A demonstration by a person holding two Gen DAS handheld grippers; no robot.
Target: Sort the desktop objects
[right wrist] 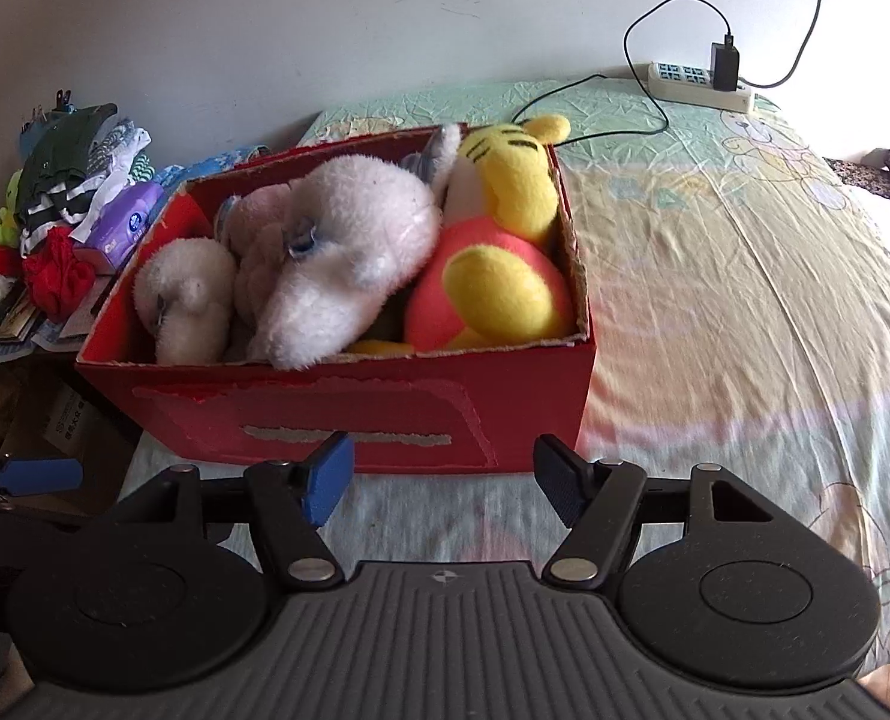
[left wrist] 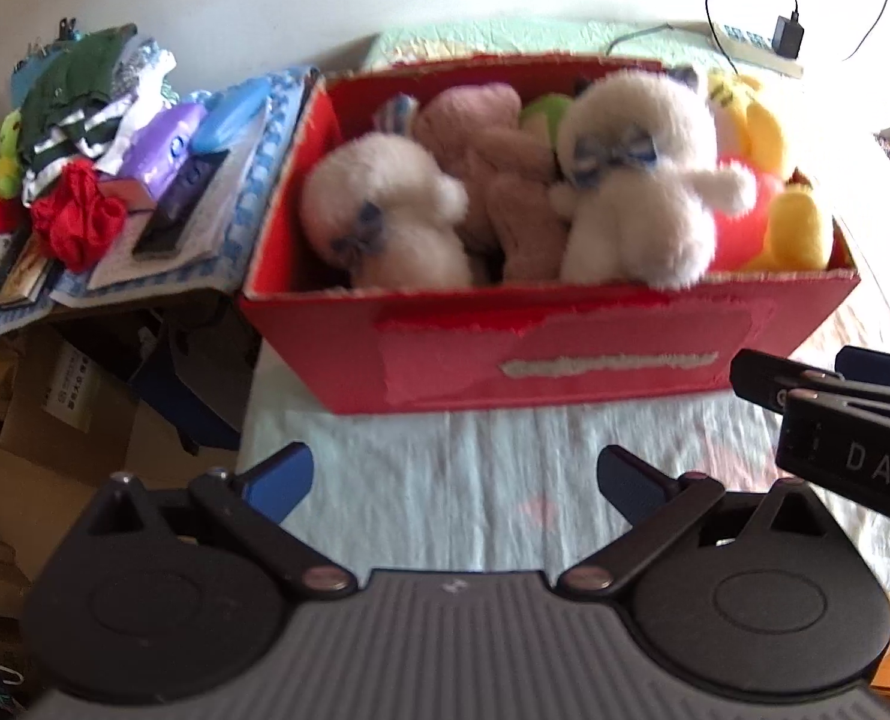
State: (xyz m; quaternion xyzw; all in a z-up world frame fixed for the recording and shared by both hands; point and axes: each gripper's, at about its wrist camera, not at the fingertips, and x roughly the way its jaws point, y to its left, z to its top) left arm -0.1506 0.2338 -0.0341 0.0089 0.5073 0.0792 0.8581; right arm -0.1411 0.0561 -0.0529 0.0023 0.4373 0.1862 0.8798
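Observation:
A red cardboard box (left wrist: 565, 354) (right wrist: 355, 408) stands on the bed, packed with plush toys. Two white fluffy bears (left wrist: 637, 180) (right wrist: 349, 258) lie inside with a pink plush (left wrist: 493, 138) between them. A yellow and orange tiger toy (right wrist: 499, 240) (left wrist: 769, 192) fills the box's right end. My left gripper (left wrist: 454, 483) hovers open just in front of the box, empty. My right gripper (right wrist: 442, 483) is also open and empty, close to the box's front wall. In the left wrist view the right gripper's fingers (left wrist: 829, 396) show at the right edge.
A cluttered side table (left wrist: 145, 264) left of the box holds a purple tissue pack (right wrist: 124, 225), red cloth (left wrist: 76, 216), folded clothes and books. Cardboard boxes (left wrist: 55, 408) sit below it. A power strip (right wrist: 700, 84) with charger and cable lies at the bed's far edge.

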